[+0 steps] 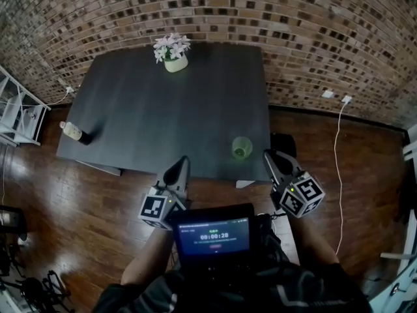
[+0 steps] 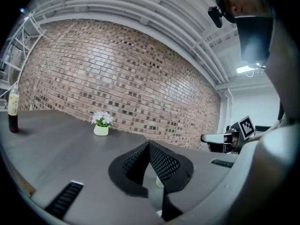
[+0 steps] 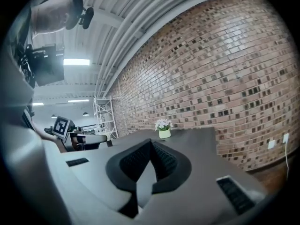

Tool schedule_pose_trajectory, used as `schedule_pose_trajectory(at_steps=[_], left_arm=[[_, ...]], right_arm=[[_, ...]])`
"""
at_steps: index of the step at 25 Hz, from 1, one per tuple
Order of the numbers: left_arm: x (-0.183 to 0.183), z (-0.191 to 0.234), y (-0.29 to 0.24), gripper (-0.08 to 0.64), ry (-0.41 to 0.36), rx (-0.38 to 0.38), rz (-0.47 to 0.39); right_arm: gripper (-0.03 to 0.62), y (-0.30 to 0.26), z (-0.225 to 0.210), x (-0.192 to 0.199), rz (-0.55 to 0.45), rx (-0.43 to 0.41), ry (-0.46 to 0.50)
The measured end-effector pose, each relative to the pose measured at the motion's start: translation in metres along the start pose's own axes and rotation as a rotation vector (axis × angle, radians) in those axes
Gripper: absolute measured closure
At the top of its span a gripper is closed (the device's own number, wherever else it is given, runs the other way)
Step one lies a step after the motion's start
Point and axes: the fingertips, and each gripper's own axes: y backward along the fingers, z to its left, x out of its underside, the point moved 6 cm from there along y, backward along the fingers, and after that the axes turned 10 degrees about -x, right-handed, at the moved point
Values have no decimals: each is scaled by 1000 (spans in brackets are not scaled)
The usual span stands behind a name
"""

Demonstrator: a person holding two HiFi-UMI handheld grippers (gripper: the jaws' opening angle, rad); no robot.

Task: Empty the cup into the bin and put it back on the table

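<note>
On table (image 1: 163, 109), lower right of its top in head view, close to the near edge: cup (image 1: 242, 148), upright, pale green, see-through. Can't tell whether anything is inside. Fits both a cup waiting to be emptied and a cup set back afterwards, so not calling a stage.

Left gripper (image 1: 183, 163) and right gripper (image 1: 268, 155): both clenched, tips meeting, nothing between them. Hovering off the near edge either side of the cup, not touching it.

Risks:
- Going in clenched: shoves instead of grabs, and this near the edge likely ends on the floor.
- Looks thin-walled: risk of buckling or popping out under a hard squeeze.
- Tilting short of the bin: spill of any contents.
- Bin not confirmed. Dark shape (image 1: 285, 143) just right of the table, possibly it, too dim to say.

View differences:
- Head view only: cup's spot against the edge, bottle (image 1: 73, 131) at the table's left edge.
- Gripper views only: tips actually meeting.
- Left gripper view: pale sliver low in the gap under the tips, probably the cup.
- Right gripper view: no cup, just flower pot (image 3: 164, 133) at the far end.
</note>
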Motion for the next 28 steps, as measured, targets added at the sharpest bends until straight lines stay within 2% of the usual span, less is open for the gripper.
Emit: schedule_pose_trajectory(at_steps=[4, 8, 17, 24, 28], left_arm=[[-8, -21, 5, 563, 29, 42, -19], [-7, -34, 8, 563, 35, 42, -10], [-14, -48, 6, 563, 53, 74, -21], [-17, -58, 7, 563, 19, 132, -35], [-13, -58, 11, 563, 33, 123, -28]], right_arm=[[592, 14, -3, -3, 17, -30, 6], [592, 19, -1, -2, 13, -52, 1], [592, 21, 7, 0, 14, -41, -23], [592, 26, 4, -4, 15, -20, -22], [592, 27, 6, -2, 18, -19, -21]])
